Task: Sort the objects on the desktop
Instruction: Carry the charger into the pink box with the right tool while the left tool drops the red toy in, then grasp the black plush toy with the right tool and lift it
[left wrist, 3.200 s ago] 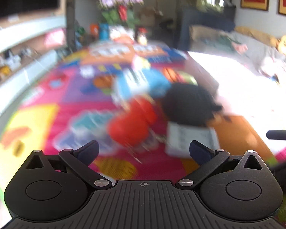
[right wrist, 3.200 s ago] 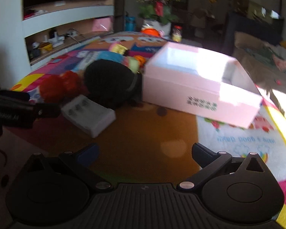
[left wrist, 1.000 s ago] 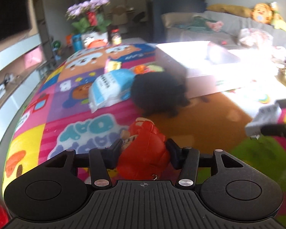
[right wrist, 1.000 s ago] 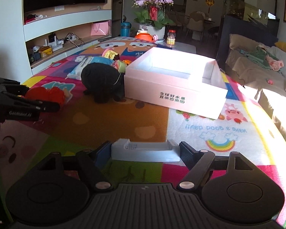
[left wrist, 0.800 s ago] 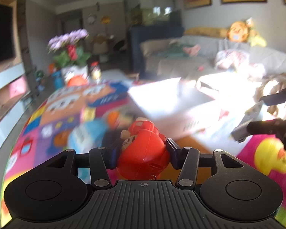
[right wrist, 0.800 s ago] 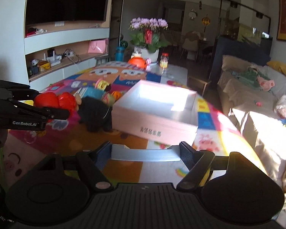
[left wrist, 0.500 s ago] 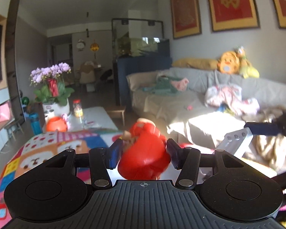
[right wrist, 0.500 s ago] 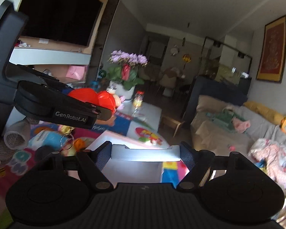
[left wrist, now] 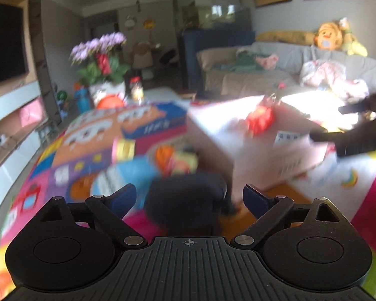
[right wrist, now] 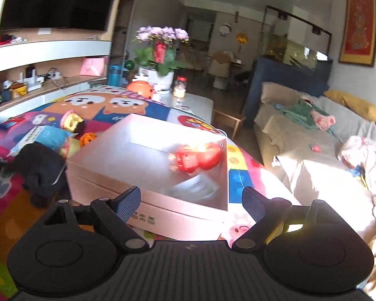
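- Standing wide apart now, the jaws of the left gripper point(left wrist: 189, 198) hold nothing, where half a second ago they clamped the glossy red plastic figure toy point(right wrist: 196, 159); that toy now lies inside the pale pink cardboard box point(right wrist: 148, 193), toward its far right corner.
- The right gripper point(right wrist: 190, 204) is likewise spread wide and empty; the flat white ribbed plastic piece point(right wrist: 196, 188) it pinched a moment ago seems to rest on the box floor near the front wall, though glare makes this hard to confirm.
- Judged from this, two items are sorted, and both tools are free for the next pick.
- Left on the colourful cartoon play mat point(right wrist: 10, 205), just left of the box: a soft black plush lump point(right wrist: 38, 170) touching the box's left wall, a blue-and-white crinkly packet point(right wrist: 41, 135) beyond it, and a few small orange and yellow toys point(right wrist: 87, 136) near the box's far left corner.
- The box has rigid matte walls with dark print on the near face; its lit interior looks smooth.
- The plush should deform under a pinch; the red toy is rounded and hard-looking.
- The left wrist view is motion-blurred, so fine detail there cannot be told.
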A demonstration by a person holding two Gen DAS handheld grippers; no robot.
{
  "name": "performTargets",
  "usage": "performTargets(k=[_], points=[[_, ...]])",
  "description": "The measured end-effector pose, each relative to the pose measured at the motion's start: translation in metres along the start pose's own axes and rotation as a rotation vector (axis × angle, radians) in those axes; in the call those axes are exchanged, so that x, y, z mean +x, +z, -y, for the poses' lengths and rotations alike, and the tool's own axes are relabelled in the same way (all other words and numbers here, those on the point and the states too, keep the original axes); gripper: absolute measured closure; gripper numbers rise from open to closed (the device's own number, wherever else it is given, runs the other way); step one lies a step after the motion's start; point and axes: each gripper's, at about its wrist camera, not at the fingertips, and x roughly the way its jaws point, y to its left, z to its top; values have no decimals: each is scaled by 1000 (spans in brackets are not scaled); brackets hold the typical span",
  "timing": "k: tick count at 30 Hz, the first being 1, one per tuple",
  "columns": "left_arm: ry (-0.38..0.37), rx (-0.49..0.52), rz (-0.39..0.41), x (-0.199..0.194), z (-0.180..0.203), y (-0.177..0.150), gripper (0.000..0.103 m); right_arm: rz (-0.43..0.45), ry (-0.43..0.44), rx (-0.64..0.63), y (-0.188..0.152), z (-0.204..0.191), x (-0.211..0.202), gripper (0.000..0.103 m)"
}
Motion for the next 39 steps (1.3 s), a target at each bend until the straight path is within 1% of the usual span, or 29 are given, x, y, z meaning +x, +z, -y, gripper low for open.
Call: performTargets(k=[3,5,7,9,10,11,13,15,17,19,21,22,24,26,27,28,29,30,31,32,34,36,38,39], points=[[26,-48,-44,-1,-12,-22,7,-8,-34,88,1,11,17,14],[54,-63,-47,-3,-20,-29,6,-33,-19,165,4,21,28,14],[79,-87,-49,-6,-31,-29,6,-65,12,235,4,29,38,13],[91,-118,-61,-6,-40,-29,5,-90,20,270,3,28,44,13],[102,-123,-66,-6,-41,-30,5,-82,1,277,4,24,42,13],[115,-122,-70,-8,-42,-31,5,-55,0,266,4,17,36,13],[147,-118,-73,-9,-46,-33,3,17,33,175,10,-6,17,13],[199,-130,-75,-9,-52,-37,3,62,101,45,11,-39,2,13],[243,-182,-77,-10,-63,-37,3,81,174,-111,9,-78,-8,14],[259,-262,-69,-15,-80,-37,3,115,211,-261,2,-115,-12,14],[272,-320,-57,-22,-94,-35,3,149,234,-385,-2,-148,-11,14],[276,-333,-47,-26,-100,-33,3,158,241,-428,-3,-161,-8,14],[282,-335,-24,-34,-107,-29,3,154,240,-488,-2,-184,3,14],[287,-331,-4,-40,-112,-26,3,133,206,-550,-2,-201,19,14],[286,-331,2,-42,-114,-23,3,119,188,-573,-3,-207,26,21],[285,-332,6,-43,-115,-22,3,103,191,-583,-4,-209,31,31],[284,-332,7,-44,-115,-22,3,77,213,-578,-2,-209,30,40],[284,-332,9,-44,-115,-22,3,66,215,-551,2,-206,23,42],[281,-331,8,-45,-116,-22,3,58,248,-484,7,-196,13,42],[276,-330,5,-45,-115,-23,3,36,319,-376,16,-178,0,42],[252,-328,-4,-42,-111,-23,3,-47,462,-129,32,-139,-18,42],[200,-314,-9,-40,-102,-22,3,-133,590,118,41,-93,-27,42],[128,-273,-6,-40,-85,-18,3,-213,653,301,39,-57,-28,42],[89,-243,-3,-40,-75,-17,3,-255,672,372,34,-43,-26,42]])
